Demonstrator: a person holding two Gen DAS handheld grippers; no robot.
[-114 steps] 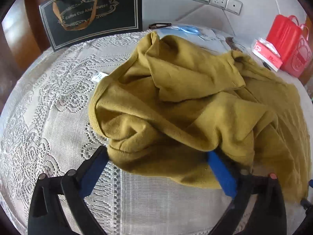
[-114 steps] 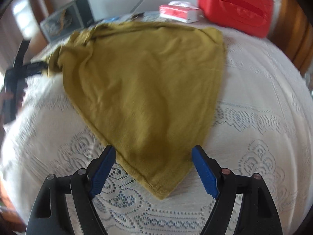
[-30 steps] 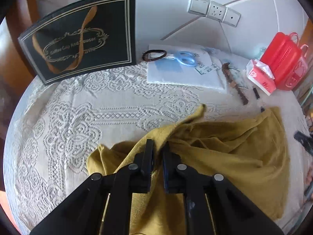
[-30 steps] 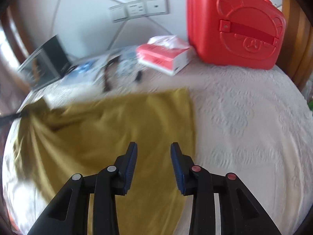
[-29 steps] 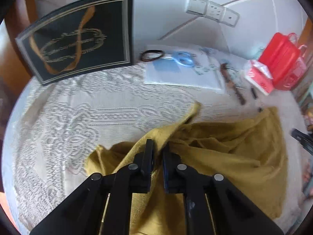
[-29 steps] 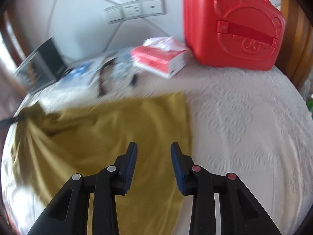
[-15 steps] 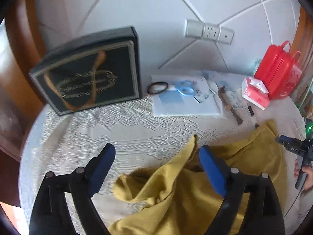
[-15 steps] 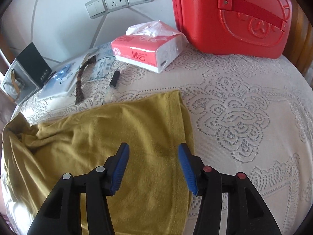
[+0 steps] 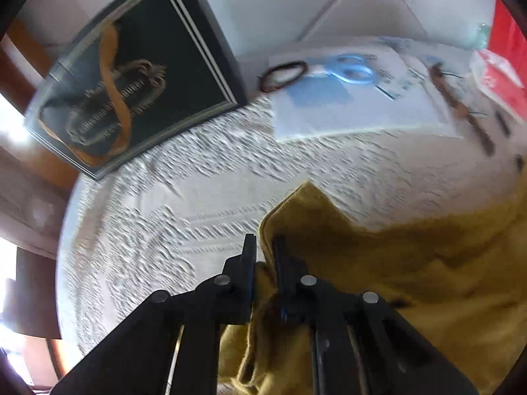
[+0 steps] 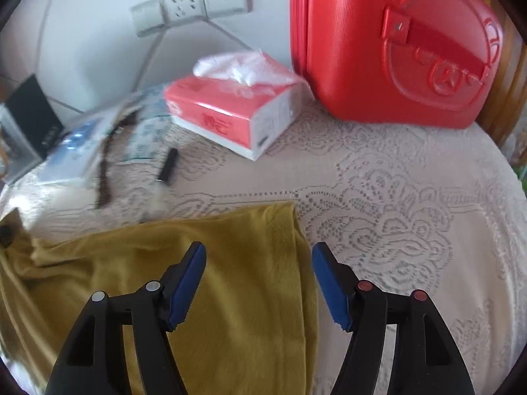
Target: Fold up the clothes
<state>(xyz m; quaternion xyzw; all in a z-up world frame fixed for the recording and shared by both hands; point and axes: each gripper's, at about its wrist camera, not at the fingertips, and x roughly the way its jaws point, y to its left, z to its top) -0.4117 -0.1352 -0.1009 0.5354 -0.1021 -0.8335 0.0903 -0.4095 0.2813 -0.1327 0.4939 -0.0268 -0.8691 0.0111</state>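
Observation:
A mustard-yellow garment [image 9: 411,263] lies on the lace tablecloth [image 9: 184,204]. My left gripper [image 9: 264,243] is shut on a fold of the garment's near-left edge, with cloth bunched between the fingers. In the right wrist view the garment [image 10: 230,263] lies flat, its corner reaching up the middle. My right gripper [image 10: 258,253] is open and empty, its fingers standing over the garment's right edge and corner.
A black gift bag [image 9: 131,75] stands at the back left. Papers, blue scissors [image 9: 352,69] and a hair tie [image 9: 283,70] lie by the wall. A red tissue pack [image 10: 234,108], a red case [image 10: 395,42] and a black pen [image 10: 168,164] lie behind the garment.
My left gripper was open half a second ago and has shut on the garment's edge again. My right gripper has opened wider and moved closer to the garment's corner.

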